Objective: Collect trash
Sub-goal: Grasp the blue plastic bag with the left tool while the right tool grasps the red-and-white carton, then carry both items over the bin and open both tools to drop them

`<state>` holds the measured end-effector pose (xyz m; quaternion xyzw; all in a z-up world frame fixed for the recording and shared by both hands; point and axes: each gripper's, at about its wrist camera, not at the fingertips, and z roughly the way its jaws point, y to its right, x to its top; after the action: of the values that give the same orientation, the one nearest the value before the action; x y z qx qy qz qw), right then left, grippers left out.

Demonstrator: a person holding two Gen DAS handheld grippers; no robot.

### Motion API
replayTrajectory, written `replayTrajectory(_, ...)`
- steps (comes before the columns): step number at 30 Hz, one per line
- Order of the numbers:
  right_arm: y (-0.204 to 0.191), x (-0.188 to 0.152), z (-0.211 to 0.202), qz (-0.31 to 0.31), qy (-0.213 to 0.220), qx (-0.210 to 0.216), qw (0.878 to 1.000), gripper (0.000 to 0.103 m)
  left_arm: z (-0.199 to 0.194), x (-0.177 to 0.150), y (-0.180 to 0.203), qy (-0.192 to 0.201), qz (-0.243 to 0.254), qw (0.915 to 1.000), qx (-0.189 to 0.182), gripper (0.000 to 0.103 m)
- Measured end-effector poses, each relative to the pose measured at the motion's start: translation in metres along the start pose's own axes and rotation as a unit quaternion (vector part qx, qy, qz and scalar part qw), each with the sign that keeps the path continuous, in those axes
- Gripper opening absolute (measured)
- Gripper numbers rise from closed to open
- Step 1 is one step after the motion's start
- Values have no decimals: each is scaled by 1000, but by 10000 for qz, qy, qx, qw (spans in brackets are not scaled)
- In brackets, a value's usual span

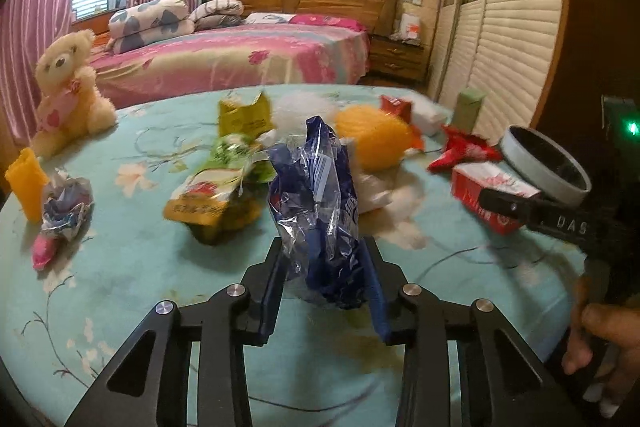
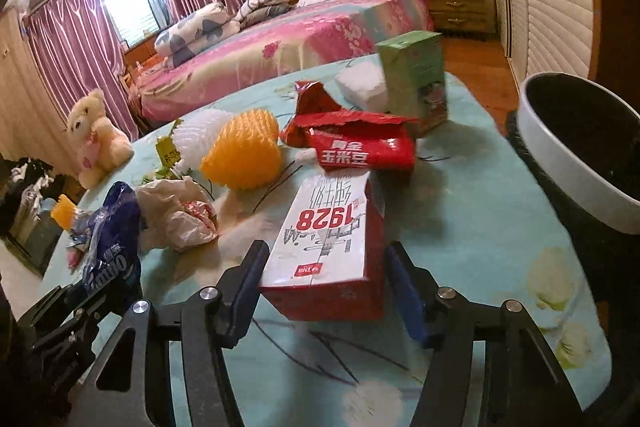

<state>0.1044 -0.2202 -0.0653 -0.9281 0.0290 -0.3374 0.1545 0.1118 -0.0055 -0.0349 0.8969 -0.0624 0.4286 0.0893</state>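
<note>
While both claws sit over the flowered table (image 1: 120, 307), each has a piece of trash between its fingers, so the step in hand is the pick-up. The left claw (image 1: 326, 275) is closed on a crumpled blue wrapper (image 1: 320, 211), which stands up between its pads and looks pinched at its lower end. The right claw (image 2: 326, 291) straddles a red and white carton (image 2: 332, 247); its left pad touches the carton's side, but a sliver of gap shows at the right pad, so I judge it not yet gripped. Ahead of the right claw lie a red wrapper (image 2: 360, 143), an orange foam net (image 2: 240, 155) and a green box (image 2: 414, 75). Off to its right stands a white-rimmed bin (image 2: 580, 155), near the table's edge. Ahead and left of the left claw lie a yellow-green packet (image 1: 216, 195) and a teddy bear (image 1: 68, 91).

Next, I judge, the right claw must finish squeezing squarely, then both loads need lifting clear and carrying over the bin's rim before letting go.
</note>
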Motion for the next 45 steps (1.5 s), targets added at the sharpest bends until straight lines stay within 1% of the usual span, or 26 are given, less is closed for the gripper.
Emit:
replayTrajectory(3,9,0,-11,81,64,76,9999,60,-9,3,14,69,73,9998,-156,35)
replayTrajectory(8,24,-3,-26,234,147,195,9994,60,-12,6,34,58,249,9989,-403,35)
replayTrajectory(17,66,0,-51,616,387,28,9973,60,7,16,70,-188,553,9952,-784,35)
replayTrajectory(27,112,18,-82,881,816,-207,9925,59,21,32,109,-284,997,9879,-1157,35)
replayTrajectory(36,145,34,-90,1107,1070,-472,9869,59,47,47,137,-403,1297,9810,-1387,35)
replayTrajectory(45,178,39,-81,1313,1045,-694,9834,59,65,64,158,-538,1427,9757,-1576,35)
